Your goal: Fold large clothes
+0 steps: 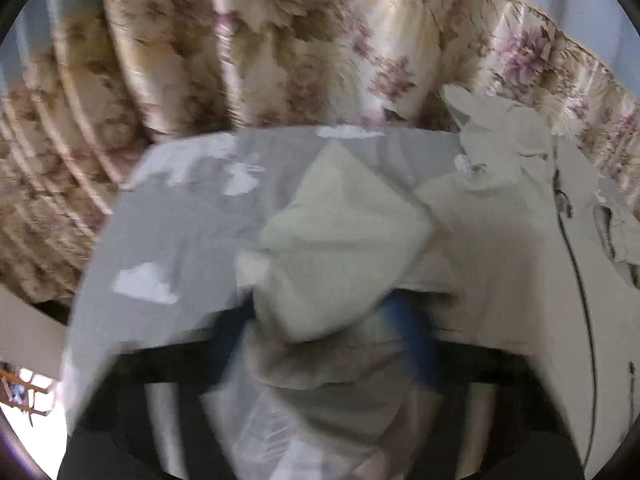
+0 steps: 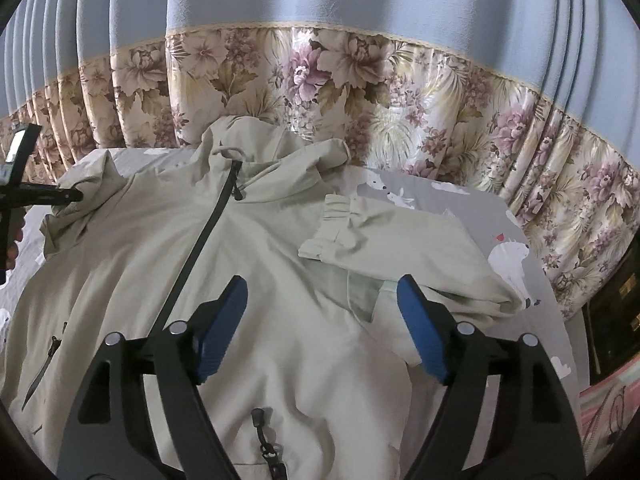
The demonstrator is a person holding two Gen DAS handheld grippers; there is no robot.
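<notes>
A pale beige zip-front jacket [image 2: 256,280] lies spread on the grey animal-print bed sheet [image 2: 480,208]; right tool [image 2: 322,312] hovers above it, spread, while left tool [image 1: 320,316] pinches its sleeve [image 1: 340,240].

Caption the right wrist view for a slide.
Open tongs hover above a beige jacket, one sleeve folded across it.

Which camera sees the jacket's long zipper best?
The right wrist view: the jacket lies spread out, sharp, its zipper running up the front. The left wrist view is blurry, showing the zipper only at its edge.
</notes>
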